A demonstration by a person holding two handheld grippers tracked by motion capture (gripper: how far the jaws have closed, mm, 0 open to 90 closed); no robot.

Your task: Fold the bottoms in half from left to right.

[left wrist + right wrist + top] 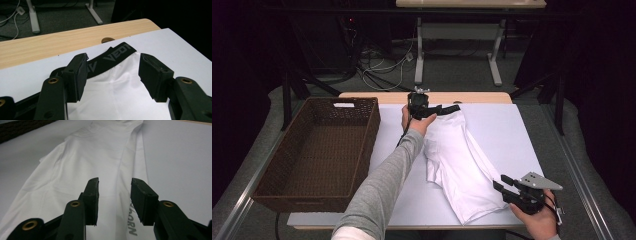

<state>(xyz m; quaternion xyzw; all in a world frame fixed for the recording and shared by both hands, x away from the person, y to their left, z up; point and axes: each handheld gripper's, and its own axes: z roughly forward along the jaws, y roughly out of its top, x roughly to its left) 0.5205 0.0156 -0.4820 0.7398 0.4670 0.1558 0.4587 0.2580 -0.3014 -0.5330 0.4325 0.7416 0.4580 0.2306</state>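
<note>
On the white shorts (117, 95) we read part of a grey word, "VEON", along the black waistband (110, 58), and grey letters "ORN" near the hem. Our left gripper (113, 72) and right gripper (114, 200) both stand open over the cloth, gripping nothing.

Not a lot of readable text here. The black elastic waistband (110, 58) on the folded white fabric garment (459, 165) has grey block lettering woven into it. In the left gripper view the clearest bit looks like "VEON", with a partial "V" or "A" shape further along to the left, half tucked behind a jaw, so the full word can't be made out. Down at the other end of the garment, the right gripper view shows a grey print (132, 221) running lengthwise on the white cloth, reading roughly "...BORN". The first letters are cut off.
</note>
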